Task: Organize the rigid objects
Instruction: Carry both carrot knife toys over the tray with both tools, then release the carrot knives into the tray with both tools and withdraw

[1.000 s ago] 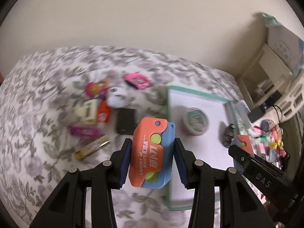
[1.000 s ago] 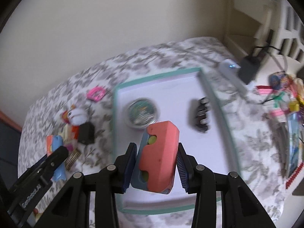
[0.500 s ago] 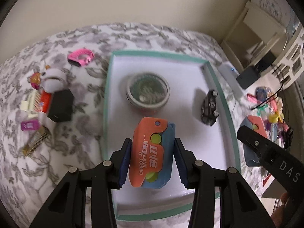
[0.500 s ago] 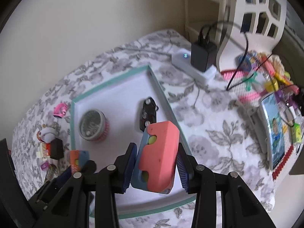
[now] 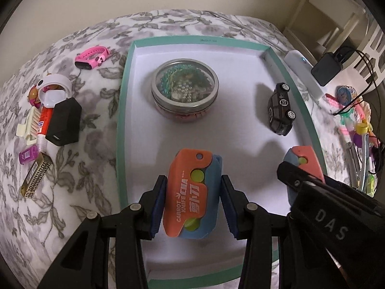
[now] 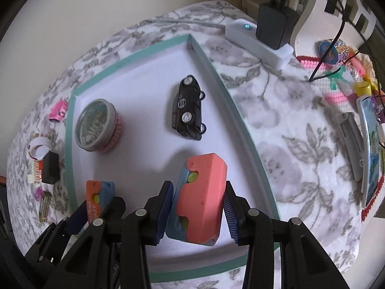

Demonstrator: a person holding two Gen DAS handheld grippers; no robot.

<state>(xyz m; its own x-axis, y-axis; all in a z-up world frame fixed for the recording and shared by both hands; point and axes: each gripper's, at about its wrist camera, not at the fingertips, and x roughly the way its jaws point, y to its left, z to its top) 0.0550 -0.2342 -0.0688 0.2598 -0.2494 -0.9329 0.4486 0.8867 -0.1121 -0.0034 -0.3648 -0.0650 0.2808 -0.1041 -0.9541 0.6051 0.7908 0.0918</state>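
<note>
Holding one toy each: my left gripper is clamped on an orange-and-blue carrot knife toy, label side facing the camera, pads pressed on both its long edges. My right gripper is clamped the same way on a second carrot knife toy, its plain coral side facing the camera. Both hang over the near end of the teal-rimmed white tray, the left one toward the tray's left part, the right one near the right rim; can't tell if either touches the tray floor.

Inside the tray: a round tin with clear lid full of beads, far left part, and a black toy car by the right wall, well apart from the tin.

Left of the tray on the floral bedspread: pink wristband, black charger block, patterned gold-and-black box, small purple item. Right of the tray: white power strip with a black adapter plugged in.
</note>
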